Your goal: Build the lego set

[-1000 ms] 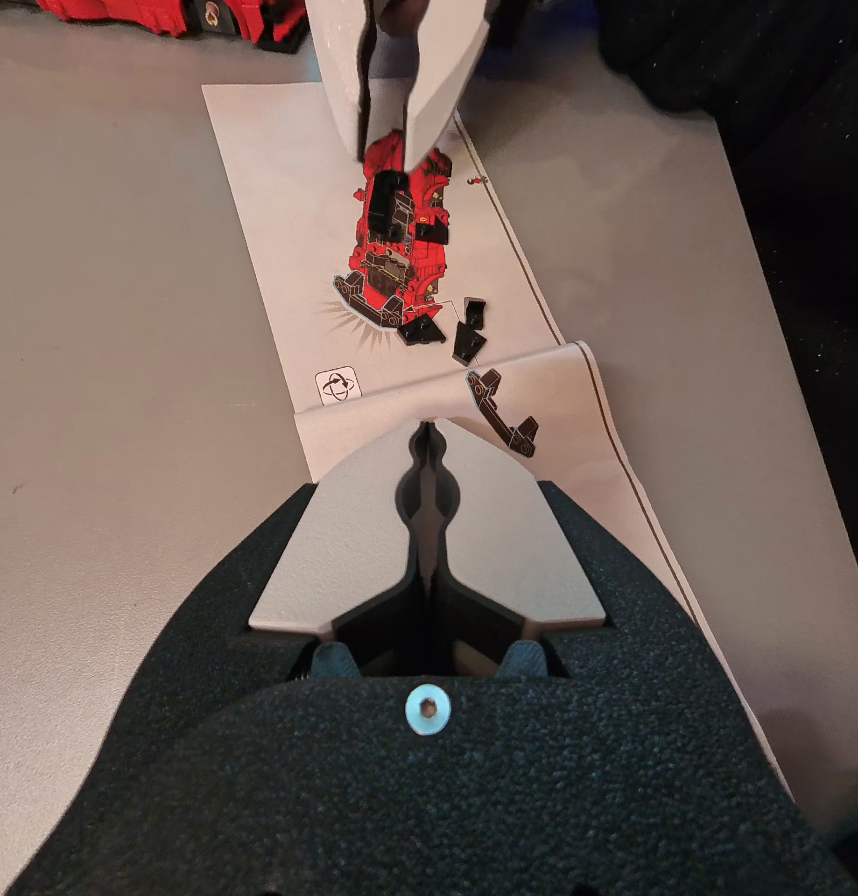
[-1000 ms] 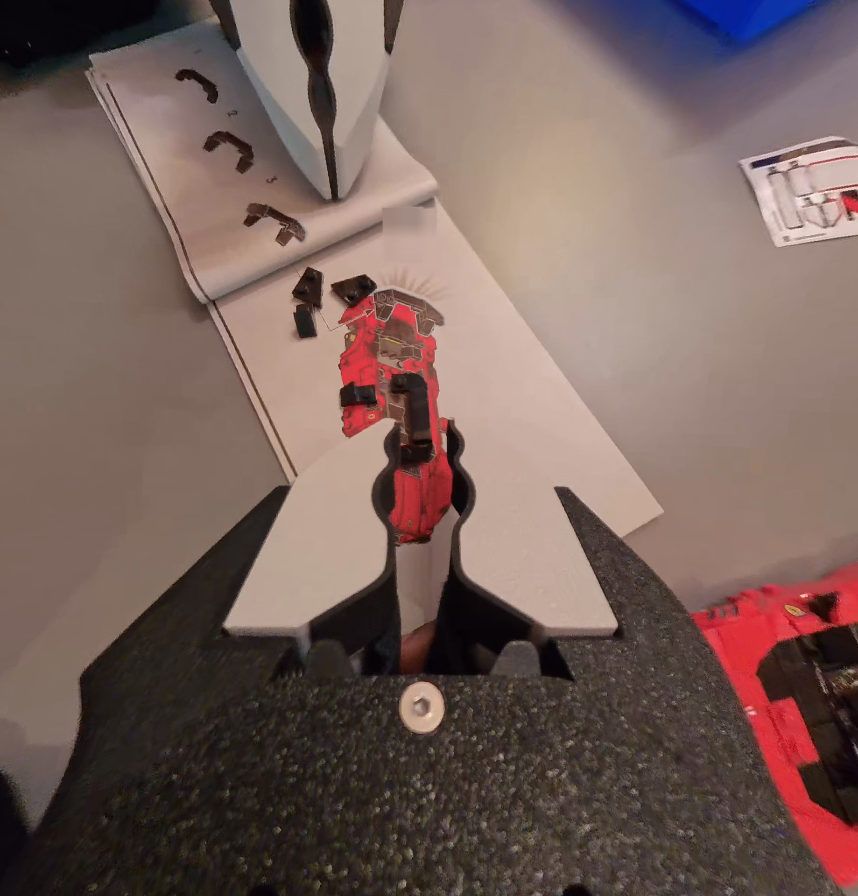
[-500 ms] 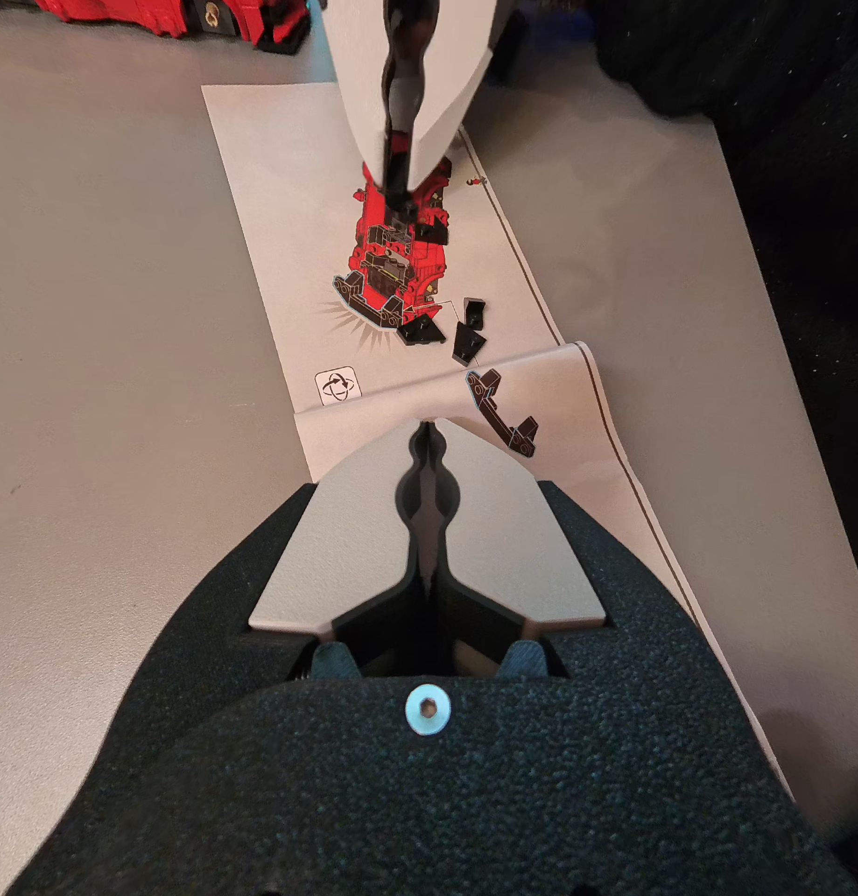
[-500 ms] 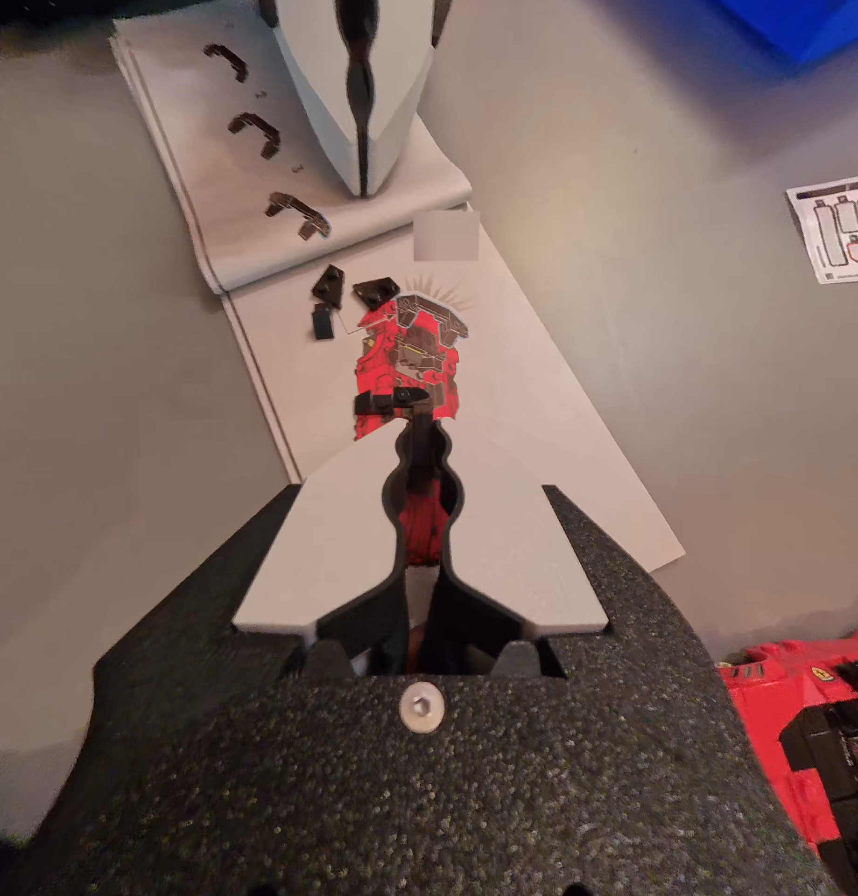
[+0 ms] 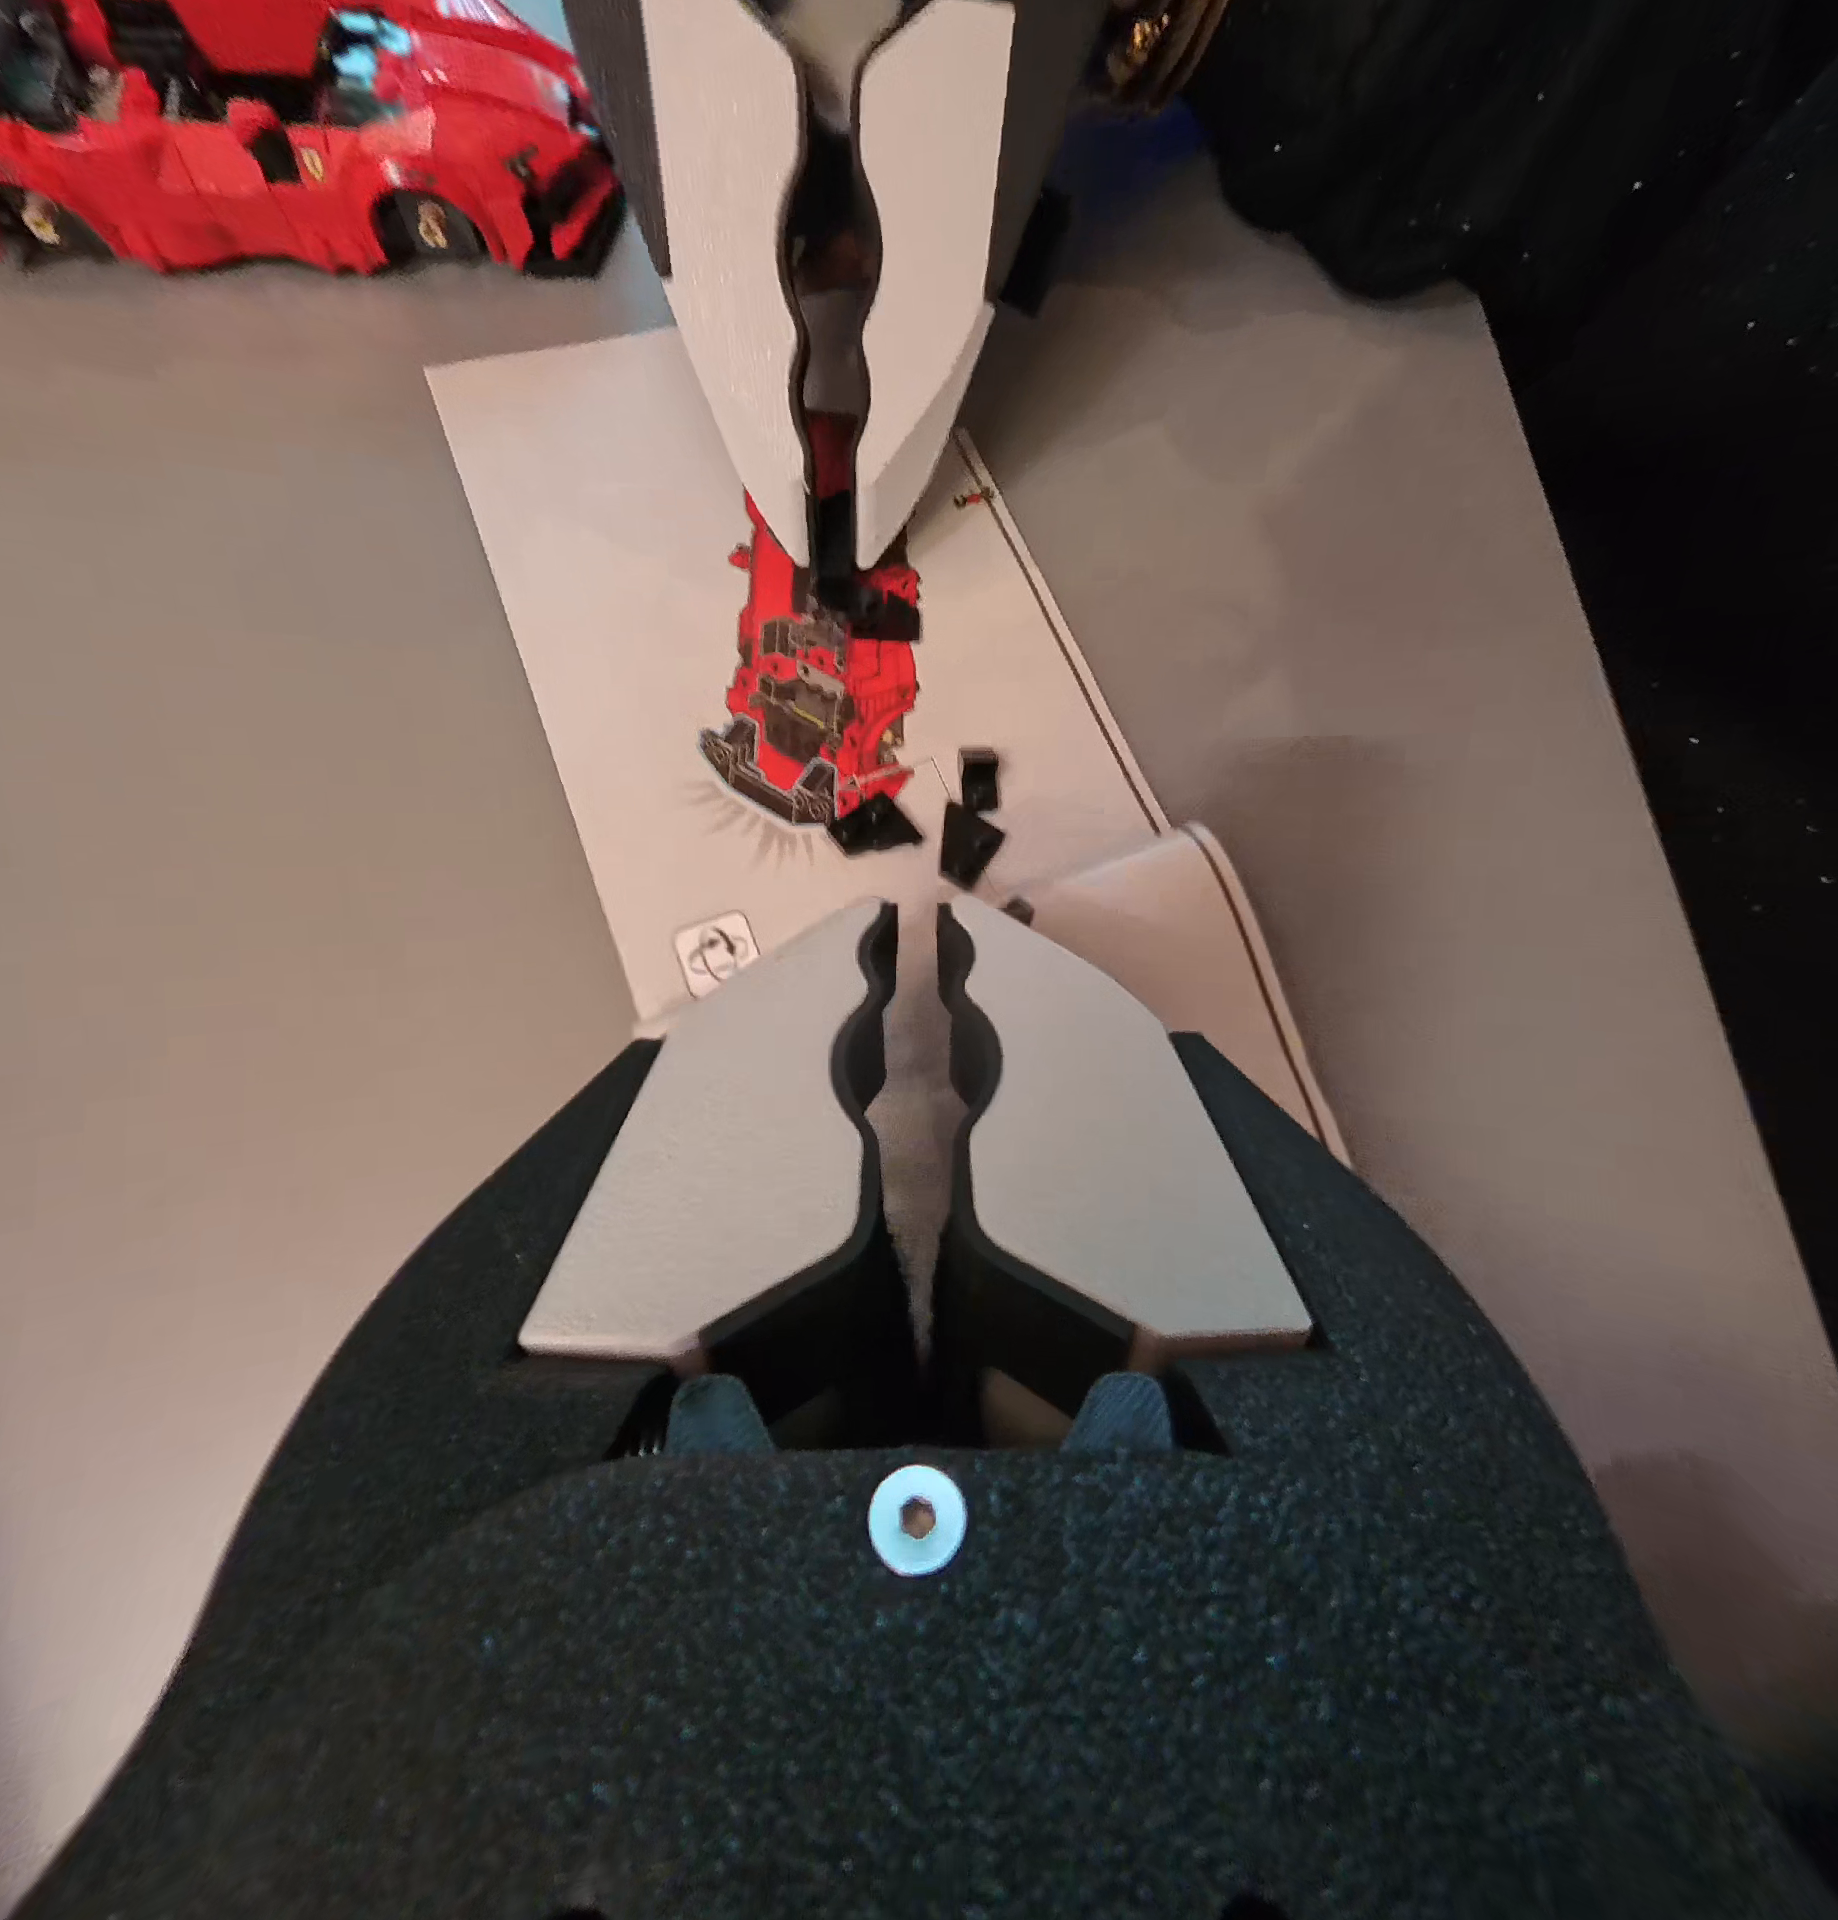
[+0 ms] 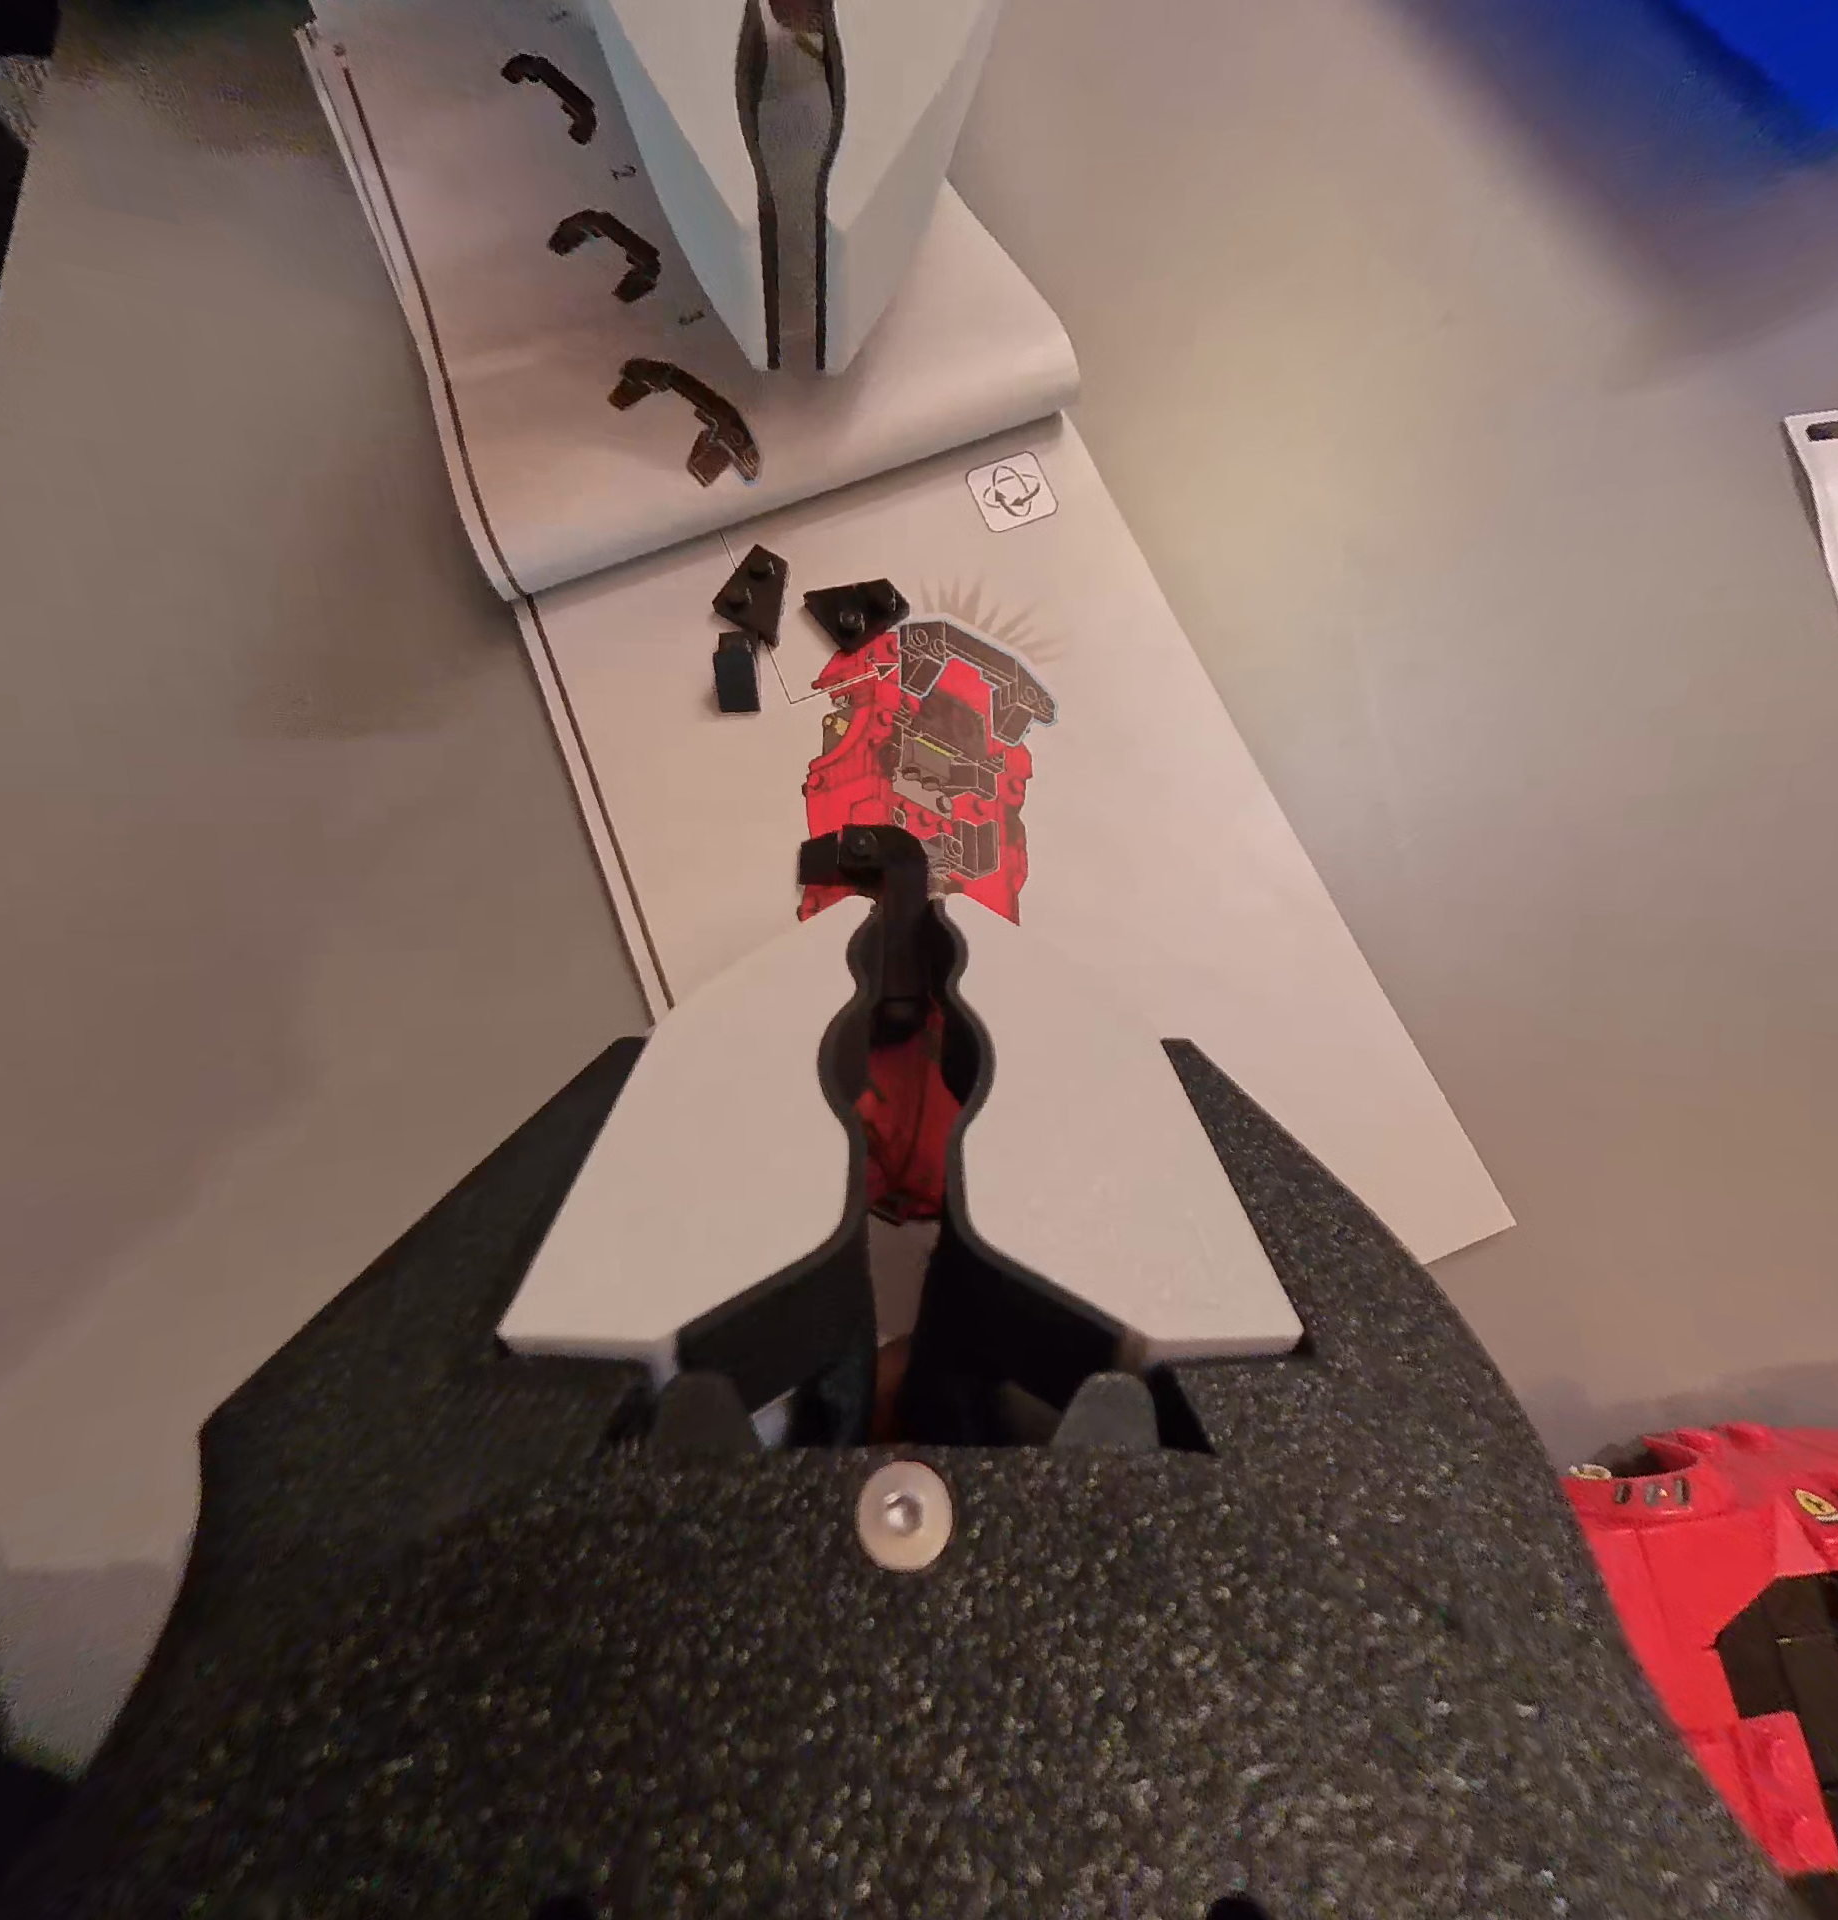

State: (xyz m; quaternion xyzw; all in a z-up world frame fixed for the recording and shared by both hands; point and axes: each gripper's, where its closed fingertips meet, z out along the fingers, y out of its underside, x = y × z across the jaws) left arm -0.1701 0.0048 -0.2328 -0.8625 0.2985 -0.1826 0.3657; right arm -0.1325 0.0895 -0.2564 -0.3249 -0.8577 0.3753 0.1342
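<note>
My right claw (image 6: 899, 914) is clamped on a black bracket piece (image 6: 889, 894). The piece is long and bent; its long axis runs straight out along my fingers, and its short bent end sticks out past the tips, pointing left over the red car drawing on the instruction booklet (image 6: 1154, 831). The piece sits at or just above the page; I cannot tell if it touches.

My left claw (image 5: 915, 914) is slightly apart and holds nothing. It sits over the booklet's fold, facing the right claw head-on, so both long axes line up along the page.

Taking the red car drawing as landmark: three small black loose bits (image 6: 754, 592) lie on the page just beyond the drawing's far end, beside the fold. These are much nearer my left claw, just ahead of its tips. The bracket is at the drawing's near end, all mine on the right.

The red car model (image 5: 271, 156) sits on the tabletop (image 5: 219, 727) well off the booklet, behind and right of my right claw.

My guess: the next move joins bracket and a wedge bit, so the left claw would take it, being nearer.
</note>
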